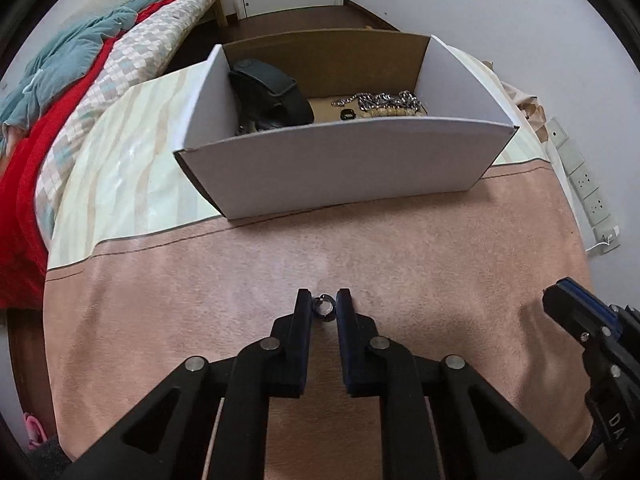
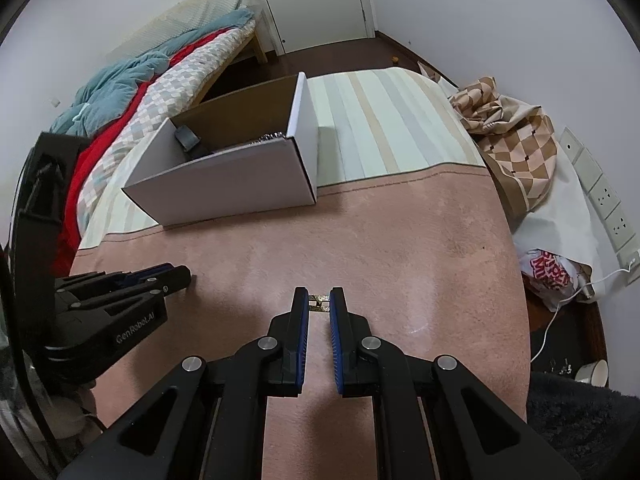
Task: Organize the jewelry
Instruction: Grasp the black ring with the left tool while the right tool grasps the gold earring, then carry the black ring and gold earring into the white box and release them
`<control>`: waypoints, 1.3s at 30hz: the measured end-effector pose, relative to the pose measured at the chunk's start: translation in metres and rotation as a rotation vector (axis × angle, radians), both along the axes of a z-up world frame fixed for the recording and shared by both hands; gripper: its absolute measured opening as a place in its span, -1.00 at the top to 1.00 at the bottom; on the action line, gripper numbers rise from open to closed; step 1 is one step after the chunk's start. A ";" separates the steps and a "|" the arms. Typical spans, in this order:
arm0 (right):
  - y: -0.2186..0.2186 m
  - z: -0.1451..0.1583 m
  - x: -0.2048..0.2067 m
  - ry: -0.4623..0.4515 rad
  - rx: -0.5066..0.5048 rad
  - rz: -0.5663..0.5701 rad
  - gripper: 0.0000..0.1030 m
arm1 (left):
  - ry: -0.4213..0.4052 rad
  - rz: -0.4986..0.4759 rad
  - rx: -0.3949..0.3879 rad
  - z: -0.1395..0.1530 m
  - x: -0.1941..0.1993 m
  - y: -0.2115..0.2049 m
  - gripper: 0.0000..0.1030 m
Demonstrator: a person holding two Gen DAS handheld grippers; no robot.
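Observation:
My left gripper point(image 1: 324, 307) is shut on a small silver ring point(image 1: 324, 309), low over the pink blanket point(image 1: 240, 280). My right gripper point(image 2: 319, 304) is shut on a small gold jewelry piece point(image 2: 319, 303), also just above the blanket point(image 2: 400, 248). An open white cardboard box point(image 1: 336, 160) stands ahead; inside lie a silver chain point(image 1: 380, 101), a dark ring point(image 1: 347, 114) and a black case point(image 1: 272, 92). In the right wrist view the box point(image 2: 240, 180) is at upper left and the left gripper point(image 2: 168, 278) is at left. The right gripper point(image 1: 576, 316) shows at the right edge of the left wrist view.
A striped cloth point(image 2: 380, 120) lies under and beyond the box. Bedding in red, teal and checks point(image 1: 80, 92) is piled at left. A checked brown cloth point(image 2: 516, 140), a plastic bag point(image 2: 552, 276) and wall sockets point(image 2: 608, 204) are at right. A door point(image 2: 316, 0) is behind.

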State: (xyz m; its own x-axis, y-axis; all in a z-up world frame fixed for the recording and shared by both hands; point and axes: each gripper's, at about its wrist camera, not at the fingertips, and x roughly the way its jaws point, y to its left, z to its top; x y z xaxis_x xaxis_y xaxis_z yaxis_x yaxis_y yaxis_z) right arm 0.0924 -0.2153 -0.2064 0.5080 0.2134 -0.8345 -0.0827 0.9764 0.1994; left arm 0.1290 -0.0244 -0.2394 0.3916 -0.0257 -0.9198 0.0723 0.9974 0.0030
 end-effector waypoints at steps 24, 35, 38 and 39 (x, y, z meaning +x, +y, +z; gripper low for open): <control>0.028 0.072 0.156 0.049 0.181 0.144 0.79 | -0.010 0.006 -0.185 0.106 0.133 0.035 0.79; 0.029 0.061 0.190 0.164 0.189 0.158 -0.06 | -0.038 0.063 -0.111 0.121 0.157 0.048 -0.27; 0.024 0.068 0.186 0.146 0.162 0.145 -0.06 | -0.052 0.083 -0.088 0.125 0.149 0.054 -0.28; 0.022 0.071 0.184 0.142 0.149 0.139 -0.06 | -0.058 0.091 -0.083 0.126 0.144 0.057 -0.31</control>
